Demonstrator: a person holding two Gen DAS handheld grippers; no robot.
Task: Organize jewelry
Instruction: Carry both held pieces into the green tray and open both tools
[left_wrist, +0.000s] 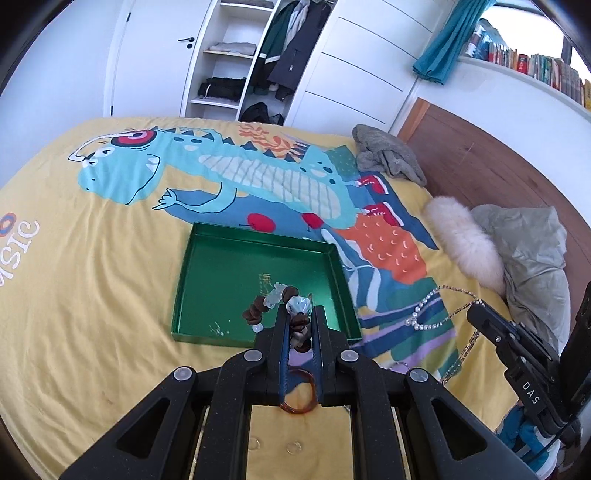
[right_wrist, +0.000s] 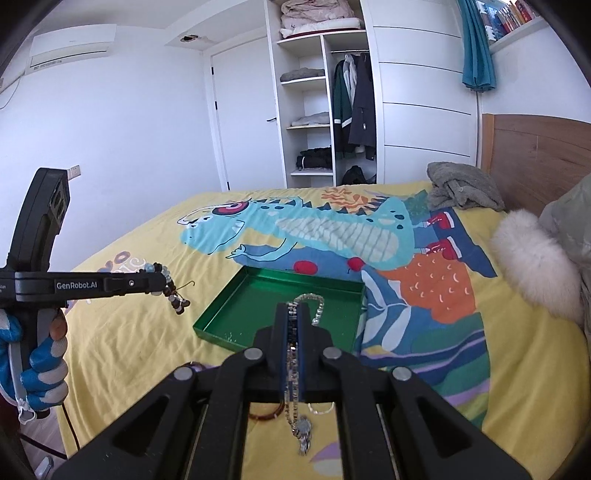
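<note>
One green tray (left_wrist: 207, 266) ahead — left gripper (left_wrist: 301, 314) clamps one bead bracelet (left_wrist: 258, 310), right gripper (right_wrist: 295, 314) one rhinestone chain (right_wrist: 317, 306), both angled downward.

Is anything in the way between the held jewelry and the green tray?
Nothing visible. The left hand-held gripper holds a bead bracelet, the right hand-held gripper a chain necklace, both in clear air; the green tray lies open and empty.
</note>
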